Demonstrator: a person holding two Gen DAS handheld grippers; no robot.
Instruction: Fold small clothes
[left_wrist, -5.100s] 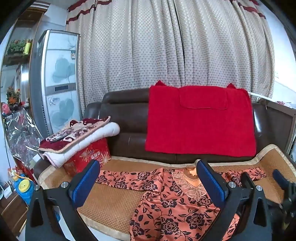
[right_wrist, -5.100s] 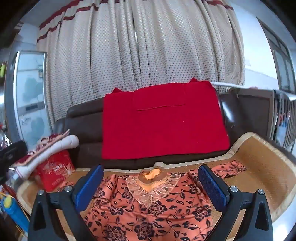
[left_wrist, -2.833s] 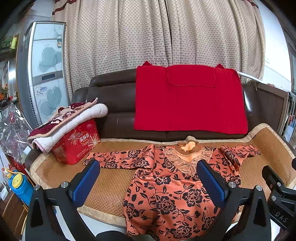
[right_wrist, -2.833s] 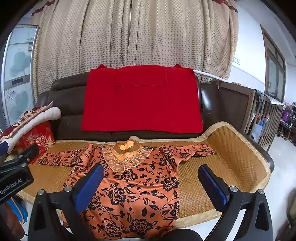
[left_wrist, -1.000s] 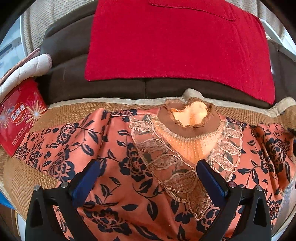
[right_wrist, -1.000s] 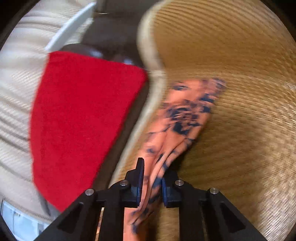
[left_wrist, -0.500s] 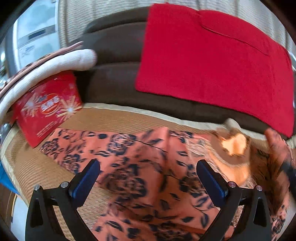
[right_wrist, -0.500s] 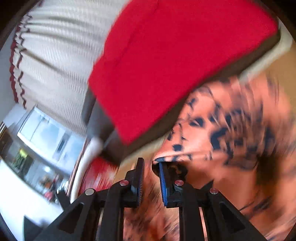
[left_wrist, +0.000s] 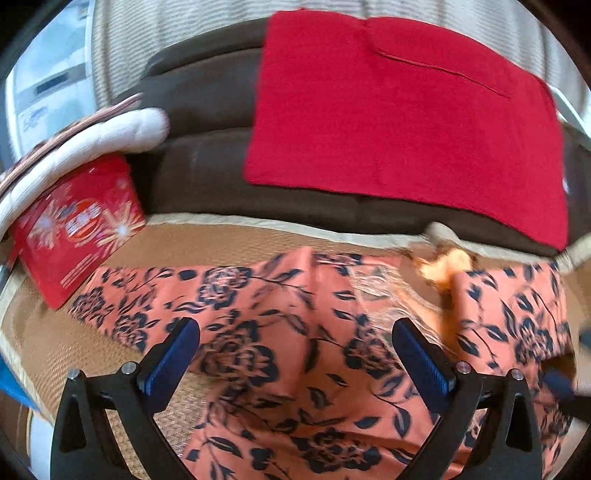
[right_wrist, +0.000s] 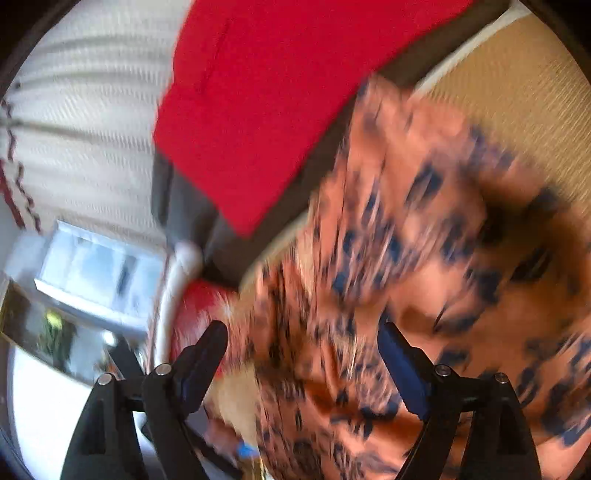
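Up close, the left gripper (left_wrist: 293, 360) hangs with its blue pads spread wide and nothing pinched, right over the orange floral blouse (left_wrist: 280, 354), while the right gripper (right_wrist: 303, 363) has its jaws opening, tilted and blurred, over the same cloth with no fold caught between the pads. The blouse lies on the woven mat (left_wrist: 207, 242) of the sofa seat, one sleeve reaching towards the red box (left_wrist: 79, 229) at the left. Behind, a red blanket (left_wrist: 402, 125) drapes the brown sofa back (left_wrist: 199, 122).
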